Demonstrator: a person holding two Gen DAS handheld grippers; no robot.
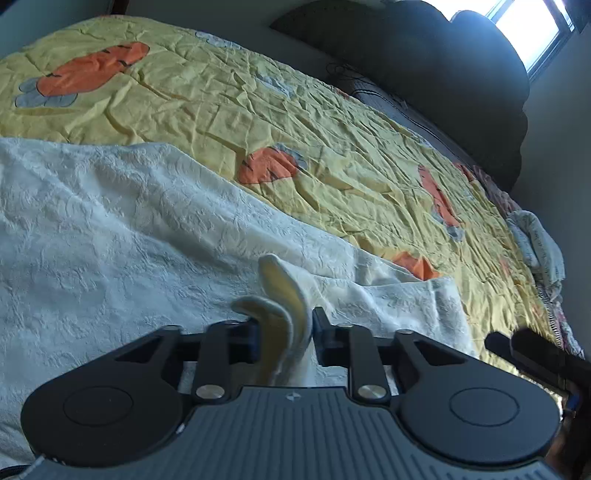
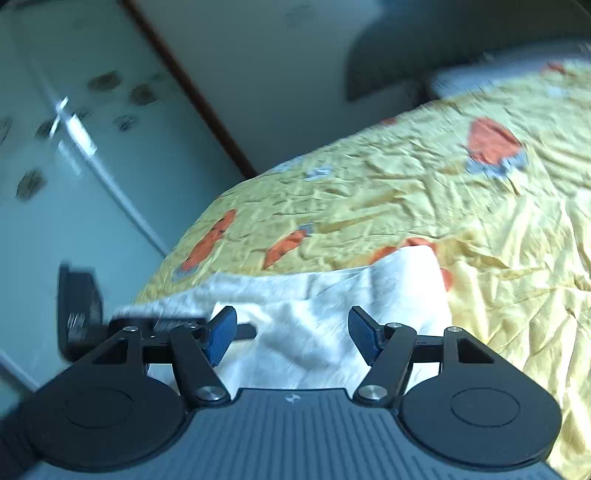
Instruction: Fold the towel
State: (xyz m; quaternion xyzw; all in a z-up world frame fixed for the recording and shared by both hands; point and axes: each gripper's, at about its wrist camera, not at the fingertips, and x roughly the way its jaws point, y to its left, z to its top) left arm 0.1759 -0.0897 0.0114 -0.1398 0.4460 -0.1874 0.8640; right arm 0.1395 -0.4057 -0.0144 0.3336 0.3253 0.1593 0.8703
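A white textured towel (image 1: 129, 229) lies spread over the near part of a yellow bedspread. My left gripper (image 1: 284, 332) is shut on a bunched edge of the towel, and folds of cloth curl up from between its fingers. In the right wrist view the same towel (image 2: 332, 306) lies just ahead of my right gripper (image 2: 291, 332), which stands open over it with nothing between its blue pads (image 2: 221, 332). The other gripper's black body (image 2: 79, 314) shows at the left of that view. The right wrist view is blurred.
The yellow bedspread (image 1: 258, 110) with orange and grey shapes covers the bed. A dark headboard (image 1: 461, 74) and a bright window (image 1: 532, 29) lie beyond. Crumpled patterned cloth (image 1: 535, 243) sits at the bed's right edge. A pale wardrobe door (image 2: 74, 147) stands left of the bed.
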